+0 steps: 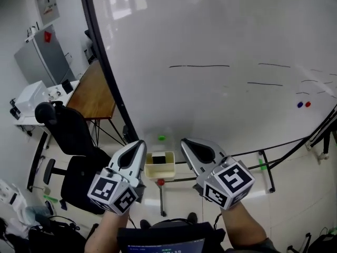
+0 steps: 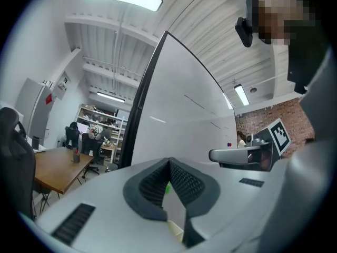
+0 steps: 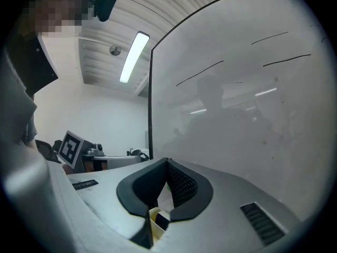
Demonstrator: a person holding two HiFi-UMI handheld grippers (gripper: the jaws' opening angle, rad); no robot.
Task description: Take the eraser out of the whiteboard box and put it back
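Sitting low inside the cream whiteboard box (image 1: 160, 172), the dark eraser (image 1: 158, 158) shows only its top face, at the lower centre of the head view. The box hangs on the bottom edge of the large whiteboard (image 1: 210, 36), with a small green object (image 1: 161, 138) on the board just above it.

The left hand-held gripper (image 1: 141, 144) stands just to the left of the box and the right hand-held gripper (image 1: 184, 141) just to the right, both aimed at the board, neither touching the box. In each gripper view the ribbed pads meet at their tips with nothing caught between them, so both are closed and empty. The box and a corner of the eraser peek through the gap beneath the right one's pads. The task looks not yet begun: the eraser is in its box and no jaw is on it.

Several things could go wrong from here, as I judge it:
- A closed jaw pushed at the box would only shove it, and could knock it off the board. One gripper must open first.
- The opening is tight around the eraser, so a pad may land on the rim rather than beside the block.
- With so little of the eraser above the rim, a shallow pinch could slip on the lift.
- The two grippers stand near each other and could bump if both go in.
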